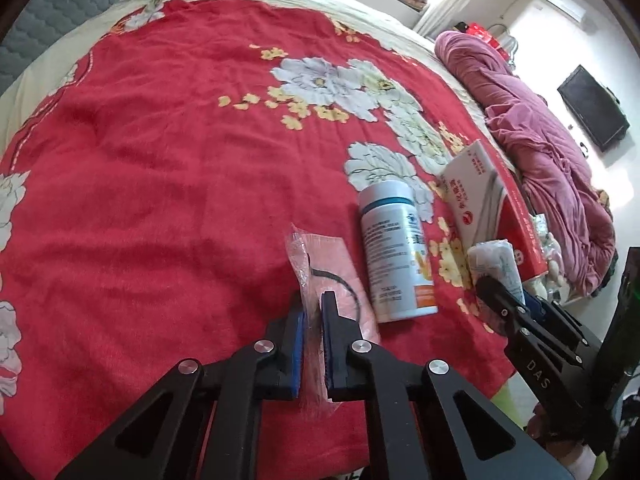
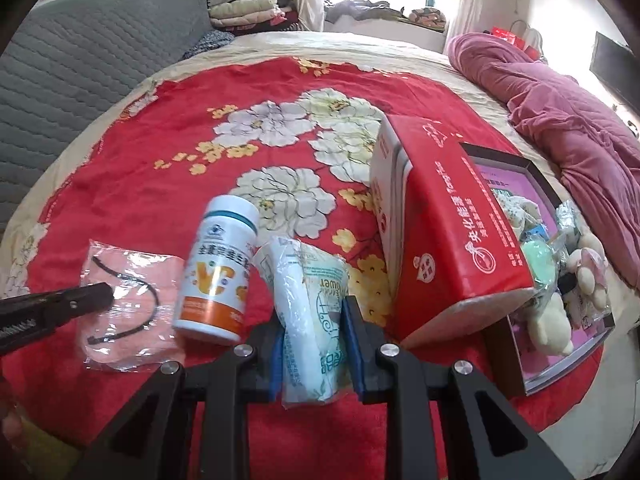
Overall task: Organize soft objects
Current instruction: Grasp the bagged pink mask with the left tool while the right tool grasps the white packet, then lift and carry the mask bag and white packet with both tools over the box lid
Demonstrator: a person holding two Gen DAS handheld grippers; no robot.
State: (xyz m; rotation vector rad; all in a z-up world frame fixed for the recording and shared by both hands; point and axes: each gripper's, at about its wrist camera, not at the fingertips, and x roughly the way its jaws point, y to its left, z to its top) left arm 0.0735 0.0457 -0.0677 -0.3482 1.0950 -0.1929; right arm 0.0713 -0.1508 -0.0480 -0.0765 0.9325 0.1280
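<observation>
The left gripper [image 1: 313, 336] pinches the near edge of a clear plastic packet [image 1: 324, 276] holding something pink and a thin black cord, lying on the red floral blanket [image 1: 180, 160]. Just right of it a white vitamin bottle [image 1: 394, 252] lies on its side (cap pointing away). Beyond that sits a red and white box [image 1: 486, 200]. The right gripper [image 1: 504, 296] reaches a white wrapped roll [image 1: 494, 260], apparently clamping it, though its far finger is hidden.

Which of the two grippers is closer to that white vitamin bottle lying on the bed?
Neither clearly. The left gripper, pinching the clear plastic pouch, sits left of the vitamin bottle; the right gripper, clamping the white tissue pack, sits right of it.
</observation>
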